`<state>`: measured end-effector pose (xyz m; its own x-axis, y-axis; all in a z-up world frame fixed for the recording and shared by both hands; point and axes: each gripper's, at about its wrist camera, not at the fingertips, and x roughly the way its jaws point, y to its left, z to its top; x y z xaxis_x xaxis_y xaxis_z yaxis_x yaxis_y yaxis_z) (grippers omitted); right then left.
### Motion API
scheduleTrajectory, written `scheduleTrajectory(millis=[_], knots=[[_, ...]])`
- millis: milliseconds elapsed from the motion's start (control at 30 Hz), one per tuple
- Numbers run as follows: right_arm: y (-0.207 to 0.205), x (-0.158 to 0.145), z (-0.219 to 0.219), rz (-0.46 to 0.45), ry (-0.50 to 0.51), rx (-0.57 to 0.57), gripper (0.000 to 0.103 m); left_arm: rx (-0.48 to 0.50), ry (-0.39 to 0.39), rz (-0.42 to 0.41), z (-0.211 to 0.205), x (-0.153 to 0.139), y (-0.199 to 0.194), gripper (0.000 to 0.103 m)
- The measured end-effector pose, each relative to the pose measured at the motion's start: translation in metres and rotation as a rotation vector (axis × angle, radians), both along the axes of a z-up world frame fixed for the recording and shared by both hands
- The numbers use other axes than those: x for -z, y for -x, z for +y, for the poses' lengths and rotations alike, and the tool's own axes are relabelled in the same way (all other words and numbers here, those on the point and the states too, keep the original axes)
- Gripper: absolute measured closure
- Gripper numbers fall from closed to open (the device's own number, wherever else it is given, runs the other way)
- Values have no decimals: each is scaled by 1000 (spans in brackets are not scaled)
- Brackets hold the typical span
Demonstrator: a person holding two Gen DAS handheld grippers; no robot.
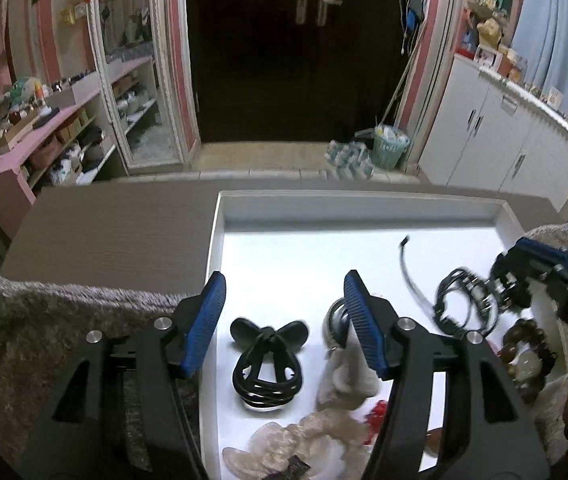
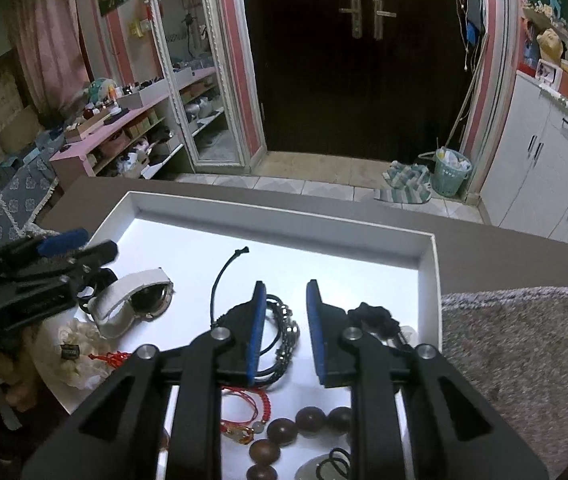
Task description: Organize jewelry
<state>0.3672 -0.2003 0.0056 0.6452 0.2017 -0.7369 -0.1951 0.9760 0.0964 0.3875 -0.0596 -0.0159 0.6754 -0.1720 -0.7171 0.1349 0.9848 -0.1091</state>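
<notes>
Jewelry lies loose inside the white tray [image 2: 428, 256], all within reach for sorting. Near the tray's centre: black cord bracelet with metal beads [image 2: 284, 326], directly under the right gripper [image 2: 284, 332], jaws partly apart and straddling it, apparently poised for a pick. Toward the tray's near edge: red string bracelet [image 2: 257, 404] and wooden bead bracelet [image 2: 284, 434]. Toward the tray's left side: black bow hair tie [image 1: 267, 360] below the left gripper [image 1: 284, 324], jaws wide apart, holding nothing. Beside that, a white-strapped watch [image 2: 131, 300].
</notes>
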Motion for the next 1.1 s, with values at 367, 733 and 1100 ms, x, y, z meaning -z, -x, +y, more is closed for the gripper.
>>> scheduleTrajectory(millis=[367,733,1100], knots=[[60,-40,-27,-121,13,67,44,-42,-10,-177,-1,-68,72,15],[178,-31,-49,-241,26,98,20,-14,-166,-291,7,-50,186,3],[209,24,-31,-224,9,40,19,-94,-213,-336,22,-6,211,3]])
